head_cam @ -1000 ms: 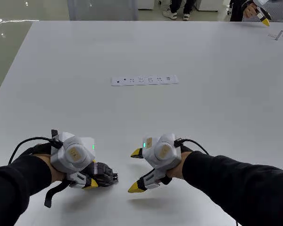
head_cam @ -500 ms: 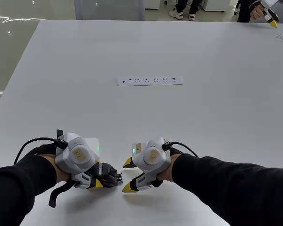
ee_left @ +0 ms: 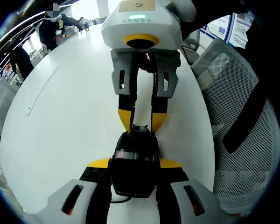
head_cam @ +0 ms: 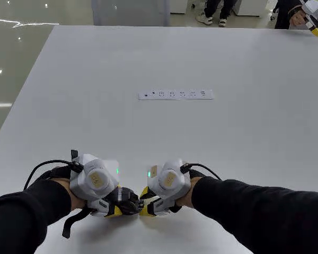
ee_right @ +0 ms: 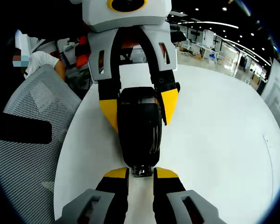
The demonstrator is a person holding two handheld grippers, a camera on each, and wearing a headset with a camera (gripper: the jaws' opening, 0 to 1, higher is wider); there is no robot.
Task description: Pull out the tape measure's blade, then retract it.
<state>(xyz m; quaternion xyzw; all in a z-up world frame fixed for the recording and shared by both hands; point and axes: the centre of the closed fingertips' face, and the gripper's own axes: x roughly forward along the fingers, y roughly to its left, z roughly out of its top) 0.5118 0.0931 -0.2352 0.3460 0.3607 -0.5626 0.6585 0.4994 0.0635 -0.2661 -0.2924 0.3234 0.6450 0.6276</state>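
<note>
A black tape measure (ee_left: 135, 161) lies low over the white table (head_cam: 164, 63), with my left gripper (ee_left: 135, 164) shut on its body; it also appears in the head view as the dark tape measure (head_cam: 126, 201). My right gripper (ee_right: 141, 175) faces it nose to nose. Its yellow fingertips (ee_right: 116, 173) sit tight on either side of the metal hook (ee_right: 141, 171) at the blade's end. No blade is drawn out of the case (ee_right: 140, 126). In the head view the left gripper (head_cam: 116, 210) and right gripper (head_cam: 144, 202) meet near the table's front edge.
A white power strip (head_cam: 176, 94) lies flat at mid-table. At the far right corner another person holds a yellow-tipped gripper (head_cam: 310, 21). A grey mesh chair (ee_left: 238, 107) stands behind the near edge.
My right gripper has slid left to the tape measure and its jaws have narrowed around the blade's hook. The left gripper has kept its hold on the case.
</note>
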